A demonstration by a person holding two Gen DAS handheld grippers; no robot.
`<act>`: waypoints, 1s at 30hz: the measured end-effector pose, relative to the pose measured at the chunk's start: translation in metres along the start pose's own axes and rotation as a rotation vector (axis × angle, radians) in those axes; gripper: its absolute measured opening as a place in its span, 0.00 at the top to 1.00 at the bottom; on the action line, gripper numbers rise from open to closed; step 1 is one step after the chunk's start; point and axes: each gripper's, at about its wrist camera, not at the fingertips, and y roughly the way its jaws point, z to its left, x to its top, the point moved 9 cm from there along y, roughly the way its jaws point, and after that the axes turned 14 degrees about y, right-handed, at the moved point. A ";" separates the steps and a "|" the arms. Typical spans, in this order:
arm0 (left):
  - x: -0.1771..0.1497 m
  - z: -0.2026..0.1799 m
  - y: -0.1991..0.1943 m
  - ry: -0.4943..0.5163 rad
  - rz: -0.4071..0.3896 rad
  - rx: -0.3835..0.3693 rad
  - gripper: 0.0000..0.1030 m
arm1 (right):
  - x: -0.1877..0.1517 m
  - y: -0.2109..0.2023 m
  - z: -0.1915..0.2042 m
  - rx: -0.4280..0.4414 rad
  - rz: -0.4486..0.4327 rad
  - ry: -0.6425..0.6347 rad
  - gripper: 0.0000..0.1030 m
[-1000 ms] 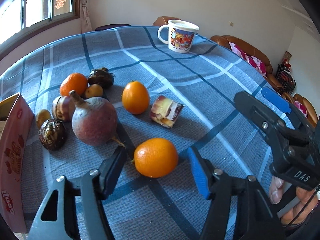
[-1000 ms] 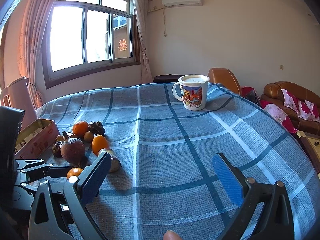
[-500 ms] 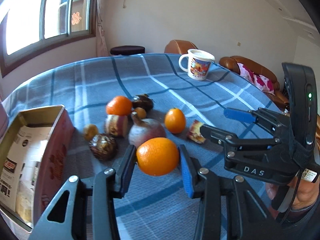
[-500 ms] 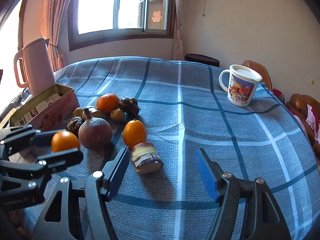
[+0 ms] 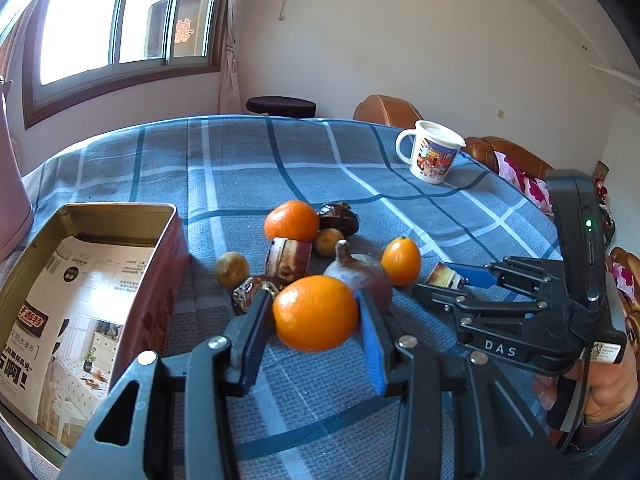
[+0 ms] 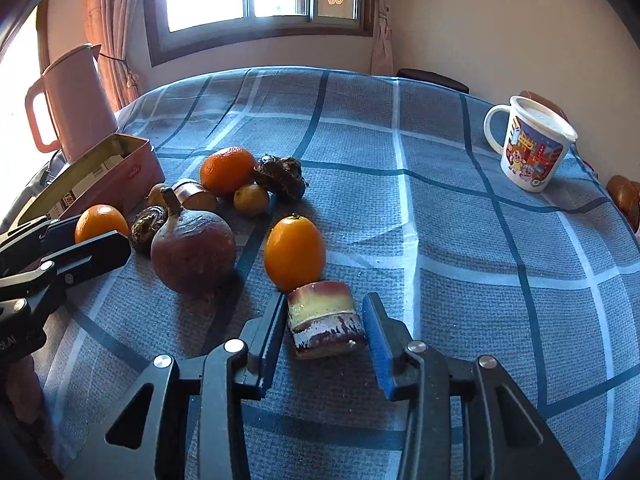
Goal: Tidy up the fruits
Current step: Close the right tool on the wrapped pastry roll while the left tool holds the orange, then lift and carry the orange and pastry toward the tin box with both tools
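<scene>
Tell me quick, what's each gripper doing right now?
Left gripper: shut on the orange.
Right gripper: just closing around the cut fruit chunk; contact unclear.

Each camera rides low on its gripper, looking forward and down along the fingers, close over the checked tablecloth (image 5: 256, 168). Both face the window wall, and both take in the fruit pile (image 6: 224, 200), the tin box (image 5: 96, 280) and the mug (image 6: 528, 148).
</scene>
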 end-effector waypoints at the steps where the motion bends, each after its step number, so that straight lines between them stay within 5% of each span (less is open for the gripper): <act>1: 0.000 0.001 0.000 -0.006 -0.001 0.001 0.57 | 0.000 0.000 0.001 0.002 0.001 0.000 0.61; 9: 0.000 0.010 -0.007 -0.057 -0.038 0.003 0.57 | 0.003 -0.012 0.003 0.035 -0.059 -0.005 0.61; 30: 0.010 0.002 -0.024 0.025 -0.106 0.094 0.57 | 0.008 -0.042 0.022 0.094 -0.210 -0.073 0.61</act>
